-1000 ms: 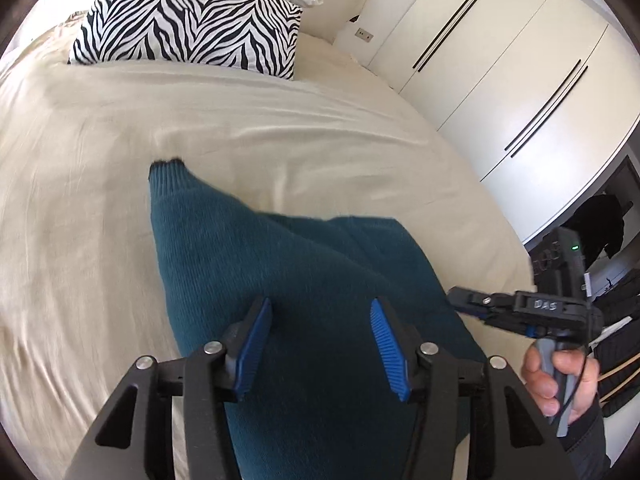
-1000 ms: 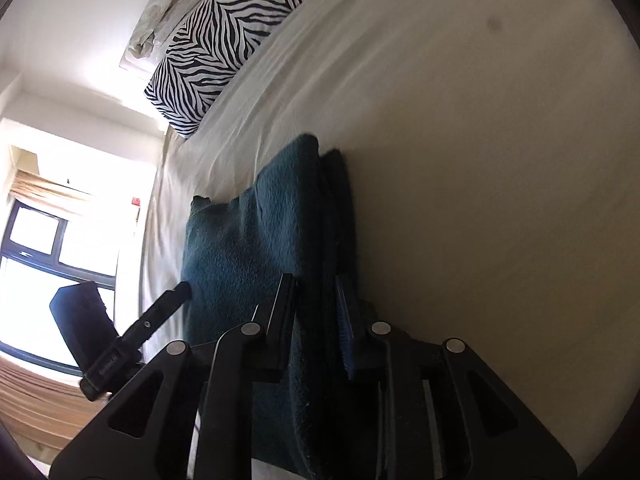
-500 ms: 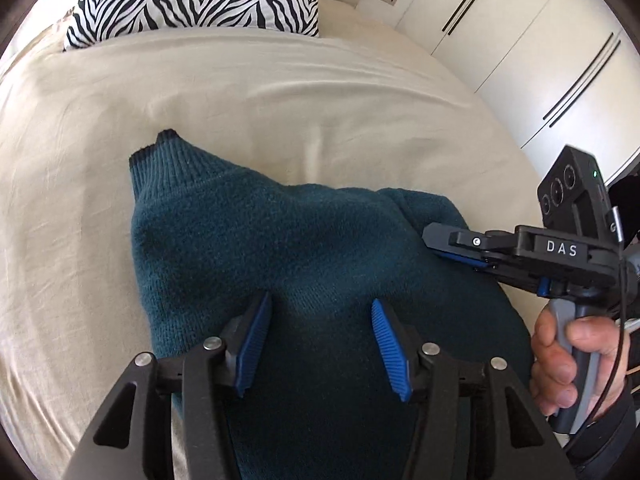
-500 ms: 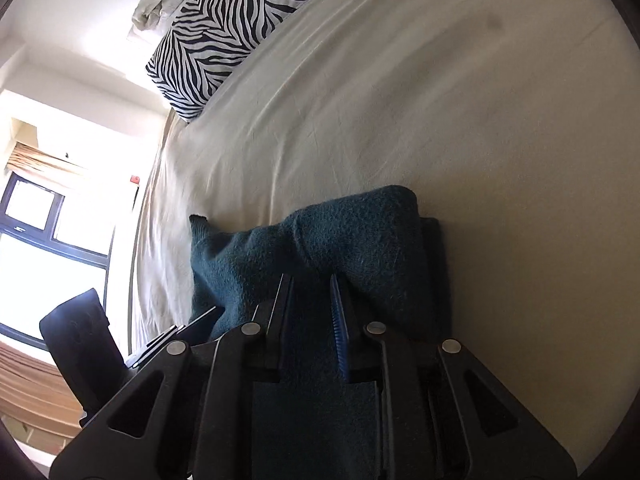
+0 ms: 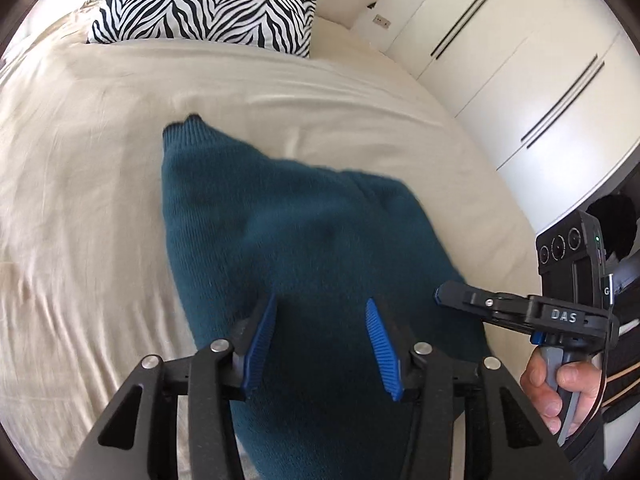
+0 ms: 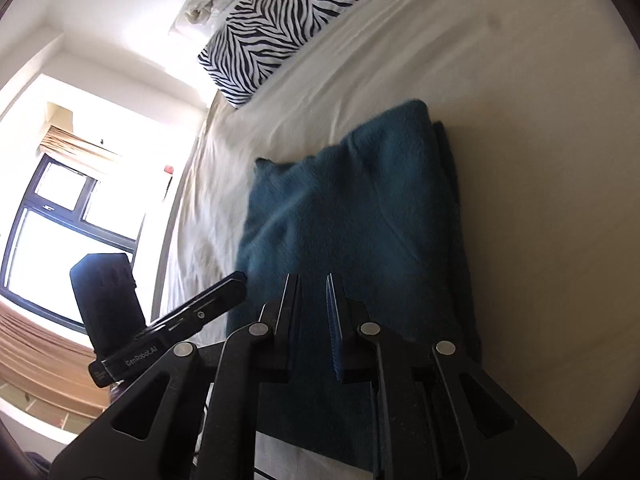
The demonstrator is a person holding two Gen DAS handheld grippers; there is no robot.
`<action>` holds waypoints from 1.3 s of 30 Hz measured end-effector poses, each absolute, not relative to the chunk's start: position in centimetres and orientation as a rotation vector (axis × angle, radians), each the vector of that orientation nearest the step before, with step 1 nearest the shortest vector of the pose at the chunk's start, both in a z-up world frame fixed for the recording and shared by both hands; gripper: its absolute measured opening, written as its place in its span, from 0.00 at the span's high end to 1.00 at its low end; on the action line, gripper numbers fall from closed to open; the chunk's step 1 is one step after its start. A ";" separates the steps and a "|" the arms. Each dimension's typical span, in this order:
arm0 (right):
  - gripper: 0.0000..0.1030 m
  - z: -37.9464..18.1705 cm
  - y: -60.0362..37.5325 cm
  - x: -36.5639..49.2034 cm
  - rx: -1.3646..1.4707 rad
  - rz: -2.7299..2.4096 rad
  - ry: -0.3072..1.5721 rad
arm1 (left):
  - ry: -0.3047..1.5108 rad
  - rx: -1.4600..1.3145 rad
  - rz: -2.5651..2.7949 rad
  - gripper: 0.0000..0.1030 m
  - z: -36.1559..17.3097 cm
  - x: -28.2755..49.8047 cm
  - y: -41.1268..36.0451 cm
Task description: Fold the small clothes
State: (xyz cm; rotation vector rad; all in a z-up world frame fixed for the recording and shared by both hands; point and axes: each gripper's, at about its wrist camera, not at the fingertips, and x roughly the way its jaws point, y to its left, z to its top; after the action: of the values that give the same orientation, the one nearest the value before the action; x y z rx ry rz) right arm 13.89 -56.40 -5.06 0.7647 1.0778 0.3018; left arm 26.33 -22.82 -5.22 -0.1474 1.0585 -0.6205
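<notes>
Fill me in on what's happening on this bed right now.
A person is folding a teal sweater on a cream-sheeted bed, with a hand-held gripper in each hand. The left hand-held gripper hangs over the sweater's near end, its jaws closing with nothing pinched between them. The right hand-held gripper is almost shut at the sweater's near edge; whether it grips fabric is unclear. The sweater lies partly folded, one cuff pointing toward the zebra pillow.

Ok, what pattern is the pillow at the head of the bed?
Black-and-white zebra stripes on the pillow; clearest in the left wrist view.
</notes>
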 end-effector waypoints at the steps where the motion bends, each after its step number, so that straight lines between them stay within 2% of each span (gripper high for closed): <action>1: 0.89 -6.3 -57.0 13.5 0.794 0.300 1.075 | 1.059 -0.135 -0.616 0.53 -5.6 26.2 -23.2; 4: 1.00 -8.0 -58.8 12.8 0.858 0.315 1.017 | 1.074 -0.130 -0.607 0.52 -6.1 26.6 -24.0; 7: 1.00 -6.8 -59.7 12.0 0.861 0.266 1.012 | 1.087 -0.178 -0.603 0.52 -5.8 27.0 -23.6; 8: 0.95 -5.9 -59.8 11.6 0.835 0.246 1.002 | 1.081 -0.199 -0.604 0.52 -5.5 26.8 -23.1; 12: 0.93 -3.4 -59.9 9.3 0.731 0.186 1.003 | 1.043 -0.272 -0.604 0.51 -4.0 25.0 -21.1; 15: 0.93 -2.3 -59.8 6.1 0.650 0.141 1.013 | 1.000 -0.329 -0.592 0.47 -3.2 23.1 -19.5; 20: 0.92 -3.0 -59.8 1.8 0.676 0.139 1.036 | 0.980 -0.324 -0.571 0.43 -3.1 21.5 -18.5; 23: 0.92 -3.4 -59.4 1.7 0.671 0.148 1.039 | 1.008 -0.331 -0.558 0.43 -3.7 21.8 -18.5; 27: 0.92 -4.9 -60.1 3.1 0.645 0.104 1.066 | 1.012 -0.292 -0.545 0.37 -4.6 21.9 -19.1; 28: 0.91 -5.4 -60.6 3.1 0.627 0.040 1.085 | 1.016 -0.293 -0.539 0.37 -4.6 21.9 -19.0; 29: 0.80 -5.4 -61.0 3.0 0.655 0.040 1.084 | 1.011 -0.304 -0.543 0.37 -4.4 21.9 -18.7; 31: 0.80 -4.7 -61.6 2.5 0.700 0.072 1.048 | 0.982 -0.327 -0.541 0.37 -3.9 21.6 -17.8; 33: 0.80 -3.4 -61.7 2.5 0.668 0.090 1.006 | 0.953 -0.341 -0.510 0.32 -3.6 21.6 -16.6; 34: 0.75 -3.0 -61.6 2.9 0.656 0.107 0.998 | 0.960 -0.368 -0.500 0.31 -3.8 21.9 -16.1; 37: 0.45 -2.0 -61.0 4.8 0.638 0.142 1.002 | 1.035 -0.458 -0.491 0.31 -5.2 23.5 -15.1; 39: 0.44 -2.2 -60.6 6.9 0.638 0.198 1.011 | 1.083 -0.476 -0.502 0.31 -6.0 24.3 -15.4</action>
State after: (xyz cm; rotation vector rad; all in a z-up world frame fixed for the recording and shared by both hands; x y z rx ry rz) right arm 6.87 -60.58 -2.17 0.6383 1.0107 0.1975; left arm 24.31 -15.38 -6.04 -0.4756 1.0835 -0.5015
